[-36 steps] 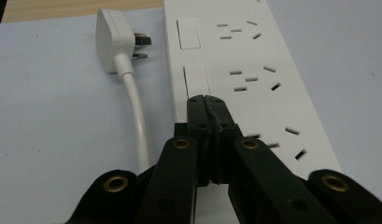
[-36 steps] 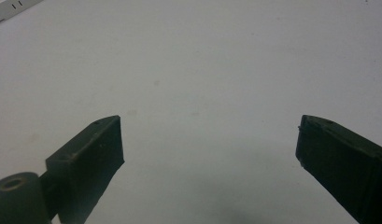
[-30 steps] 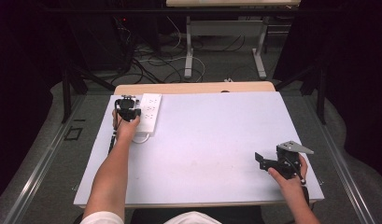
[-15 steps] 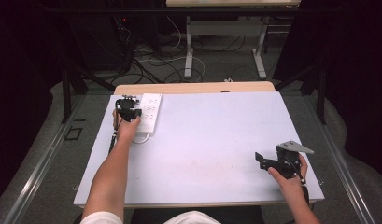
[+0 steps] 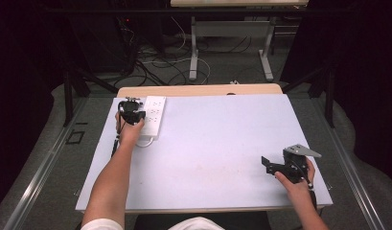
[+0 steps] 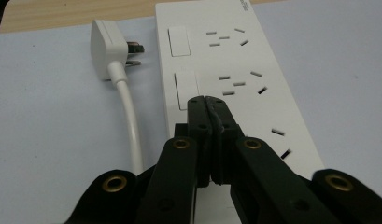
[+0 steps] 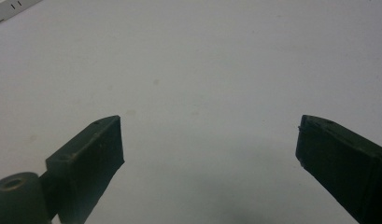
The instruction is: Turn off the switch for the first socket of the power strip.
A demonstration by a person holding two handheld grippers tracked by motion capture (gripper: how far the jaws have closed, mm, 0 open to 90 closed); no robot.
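A white power strip (image 5: 154,115) (image 6: 235,74) lies at the table's far left, with its own white plug (image 6: 109,49) and cord (image 6: 130,121) lying loose beside it. My left gripper (image 5: 132,114) (image 6: 206,100) is shut with nothing between its jaws. Its tips rest over the strip, by the lower edge of the second rocker switch (image 6: 185,88). At the near right of the table my right gripper (image 5: 272,165) (image 7: 209,144) stands open above the bare white surface, with nothing between its fingers.
The white tabletop (image 5: 217,139) spreads between the two hands. A wooden strip (image 5: 198,90) runs along its far edge. Beyond it are cables (image 5: 160,62) on the floor and the legs of another table (image 5: 193,48).
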